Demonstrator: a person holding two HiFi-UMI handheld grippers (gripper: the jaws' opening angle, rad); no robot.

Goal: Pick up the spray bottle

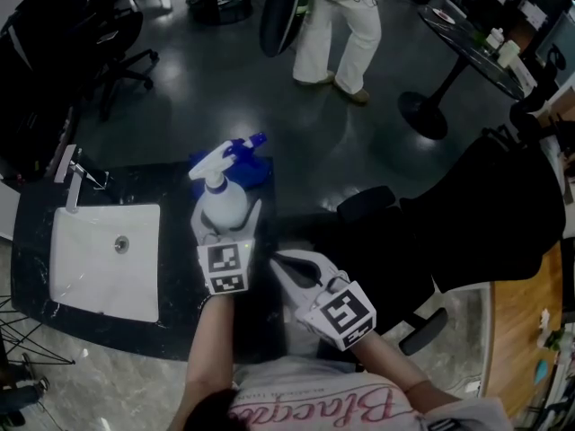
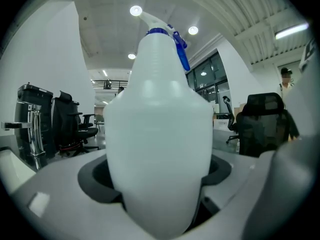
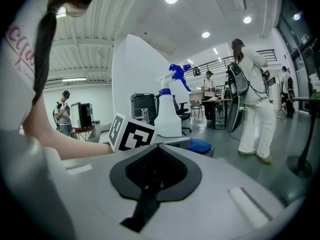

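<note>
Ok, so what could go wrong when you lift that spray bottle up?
The left gripper grips the spray bottle low on its smooth, round body, so the tall top could tip or slide out. It stands near the far edge of the counter by the blue cloth, so a slip might send it to the floor.

The bottle (image 1: 222, 206) is white with a rounded body, a blue collar and a blue-trimmed spray head. It stands upright just left of centre in the head view, its body clasped between the jaws of the left gripper (image 1: 226, 214).
</note>
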